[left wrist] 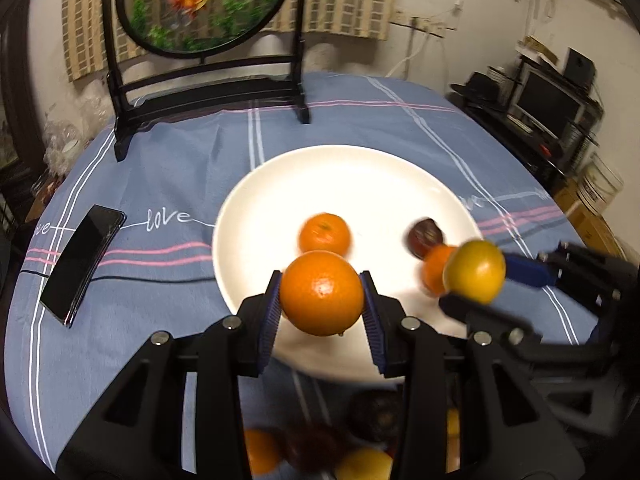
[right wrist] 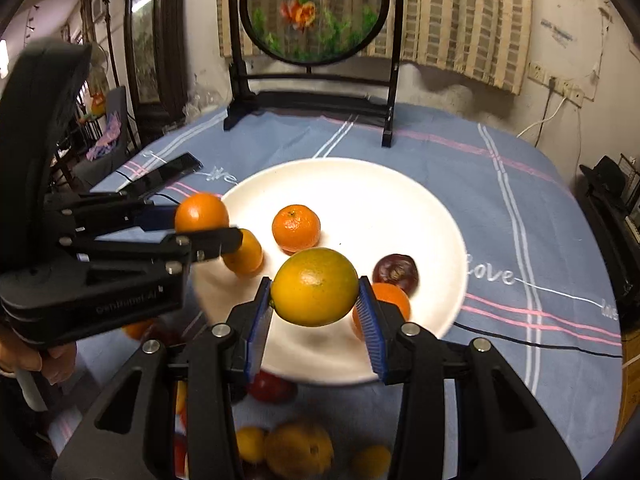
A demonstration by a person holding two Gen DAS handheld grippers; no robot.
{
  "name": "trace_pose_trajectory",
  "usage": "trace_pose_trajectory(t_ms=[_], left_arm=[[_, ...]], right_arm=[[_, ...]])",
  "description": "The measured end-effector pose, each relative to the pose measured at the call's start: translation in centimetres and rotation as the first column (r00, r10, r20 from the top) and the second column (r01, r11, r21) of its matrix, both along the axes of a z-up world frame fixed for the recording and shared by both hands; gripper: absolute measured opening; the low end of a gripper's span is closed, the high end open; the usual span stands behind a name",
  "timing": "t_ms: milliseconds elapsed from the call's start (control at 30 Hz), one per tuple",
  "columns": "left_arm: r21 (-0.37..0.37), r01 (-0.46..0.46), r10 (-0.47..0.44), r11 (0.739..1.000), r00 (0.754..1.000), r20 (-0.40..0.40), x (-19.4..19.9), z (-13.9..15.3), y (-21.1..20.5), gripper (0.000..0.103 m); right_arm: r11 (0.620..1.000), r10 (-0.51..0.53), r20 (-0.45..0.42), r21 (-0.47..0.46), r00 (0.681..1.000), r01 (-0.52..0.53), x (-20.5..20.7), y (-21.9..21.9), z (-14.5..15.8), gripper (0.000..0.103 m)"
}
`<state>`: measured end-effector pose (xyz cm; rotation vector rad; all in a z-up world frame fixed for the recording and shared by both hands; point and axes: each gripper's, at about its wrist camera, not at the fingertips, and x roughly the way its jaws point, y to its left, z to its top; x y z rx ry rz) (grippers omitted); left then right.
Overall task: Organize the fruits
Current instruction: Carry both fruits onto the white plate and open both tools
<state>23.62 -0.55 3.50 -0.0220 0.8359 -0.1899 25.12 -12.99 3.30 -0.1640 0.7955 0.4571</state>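
Left gripper [left wrist: 322,294]: blue pads clamped on an orange [left wrist: 322,293], held above the near rim of the white plate [left wrist: 360,172].

Right gripper [right wrist: 315,289]: pads clamped on a yellow-green citrus [right wrist: 314,287], also over the plate's near edge.

Plate, on the blue-clothed surface [left wrist: 168,184]: mandarin [left wrist: 324,233], dark plum [left wrist: 426,237], further oranges.

Loose fruit [right wrist: 298,449]: on the cloth below both grippers, blurred.

The far half of the white plate [right wrist: 360,184] lies bare. Two oranges [right wrist: 296,228] and a dark fruit [right wrist: 396,272] crowd its near half. A framed round screen [right wrist: 316,12] blocks the worktop's [right wrist: 520,208] back edge, and a phone [left wrist: 82,264] lies left.
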Motion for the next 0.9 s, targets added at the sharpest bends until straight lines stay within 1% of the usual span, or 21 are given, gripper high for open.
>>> trace_pose_trajectory(t_ms=[133, 200, 267, 300, 333, 367, 400, 500, 567, 600, 633, 733, 833, 900], left_arm=[[0.023, -0.033, 0.033, 0.999, 0.999, 0.0, 1.5, -1.3, 0.6, 0.039], [0.039, -0.047, 0.047, 0.998, 0.999, -0.003, 1.8, -1.9, 0.8, 0.039], [0.038, -0.046, 0.047, 0.998, 0.999, -0.008, 2.0, -2.5, 0.9, 0.039], [0.032, -0.049, 0.05, 0.998, 0.999, -0.008, 2.1, -2.7, 1.0, 0.041], [0.021, -0.054, 0.054, 0.998, 0.999, 0.001, 2.2, -2.9, 1.1, 0.057], [0.02, -0.063, 0.063, 0.998, 0.998, 0.008, 2.2, -3.0, 1.2, 0.066], [0.021, -0.073, 0.073, 0.997, 0.997, 0.022, 2.1, -2.9, 1.3, 0.07], [0.025, -0.096, 0.094, 0.995, 0.993, 0.078, 1.5, -2.3, 1.5, 0.071], [0.028, -0.105, 0.101, 0.994, 0.99, 0.101, 1.2, -2.1, 1.5, 0.075], [0.034, -0.108, 0.104, 0.994, 0.989, 0.107, 1.1, -2.1, 1.4, 0.08], [0.048, -0.114, 0.108, 0.992, 0.987, 0.115, 1.0, -2.1, 1.3, 0.081], [0.071, -0.115, 0.106, 0.991, 0.987, 0.117, 0.8, -2.2, 1.1, 0.081], [0.064, -0.113, 0.104, 0.992, 0.987, 0.124, 0.5, -2.1, 1.2, 0.082], [0.057, -0.113, 0.105, 0.992, 0.986, 0.131, 0.2, -1.8, 1.5, 0.084]], right_arm=[[1.0, 0.005, -0.035, -0.017, 0.999, -0.006, 1.2, 0.7, -1.5, 0.043], [1.0, 0.003, -0.05, -0.008, 0.999, -0.003, 1.5, 0.6, -2.2, 0.043], [1.0, 0.006, -0.074, 0.005, 0.997, -0.005, 2.0, 0.6, -3.0, 0.043], [1.0, 0.0, -0.093, 0.008, 0.996, 0.001, 2.2, 0.5, -3.4, 0.048], [1.0, -0.007, -0.1, 0.007, 0.995, 0.007, 2.2, 0.4, -3.6, 0.048], [1.0, 0.001, -0.096, 0.019, 0.995, 0.001, 2.0, 0.3, -3.6, 0.055], [0.999, 0.003, -0.09, 0.032, 0.996, 0.0, 1.8, 0.2, -3.4, 0.063], [0.999, -0.015, -0.034, 0.034, 0.999, 0.016, 0.8, -0.1, -2.4, 0.063], [0.999, -0.017, -0.017, 0.048, 1.0, 0.018, 0.6, -0.2, -2.0, 0.063], [0.998, -0.018, -0.018, 0.052, 1.0, 0.018, 0.5, -0.3, -2.0, 0.063], [0.998, -0.02, -0.019, 0.056, 1.0, 0.021, 0.5, -0.5, -2.0, 0.063], [0.997, -0.031, -0.014, 0.066, 0.999, 0.032, 0.4, -1.0, -1.8, 0.063], [0.996, -0.041, -0.001, 0.078, 0.999, 0.041, 0.3, -1.5, -1.5, 0.063], [0.995, -0.047, 0.007, 0.084, 0.999, 0.047, 0.3, -1.7, -1.3, 0.063]])
